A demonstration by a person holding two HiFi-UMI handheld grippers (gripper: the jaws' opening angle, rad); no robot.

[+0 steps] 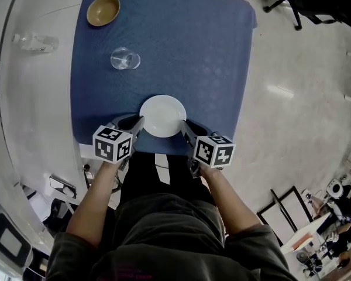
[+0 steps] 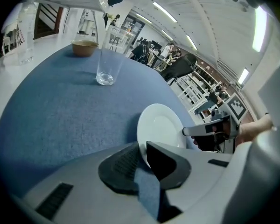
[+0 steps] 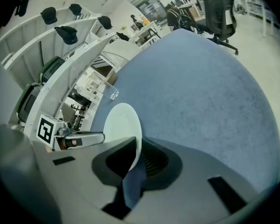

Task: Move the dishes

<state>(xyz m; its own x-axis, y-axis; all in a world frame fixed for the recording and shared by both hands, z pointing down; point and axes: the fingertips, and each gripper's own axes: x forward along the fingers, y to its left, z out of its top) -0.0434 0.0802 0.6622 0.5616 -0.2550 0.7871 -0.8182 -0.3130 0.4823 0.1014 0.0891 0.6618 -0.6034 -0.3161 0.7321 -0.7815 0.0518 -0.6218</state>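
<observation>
1. While the white plate (image 1: 162,115) sits near the front edge of the blue-covered bench (image 1: 193,51), close to the person, both grippers have hold of it from opposite sides.
2. Left gripper (image 1: 139,122) – its jaws are clenched on the plate's left rim; in the left gripper view the thin white edge runs straight into the narrow slot between the two dark pads.
3. Right gripper (image 1: 183,123) – its jaws are clamped on the right rim in the same way, with the plate's edge pinched between the pads in the right gripper view.
4. Both grippers slant down towards the bench, their marker cubes facing up at the head view, and the person's forearms reach in from below.
5. Whether the plate lies flat on the cloth or is just clear of it cannot be told.
6. Farther up the bench, well apart from the plate, a clear glass (image 1: 125,58) stands upright.
7. Beyond it, at the far left corner, is a tan bowl (image 1: 103,10).
8. Off the blue cover, to its left, a clear plastic bottle (image 1: 35,41) lies on a white surface.
</observation>
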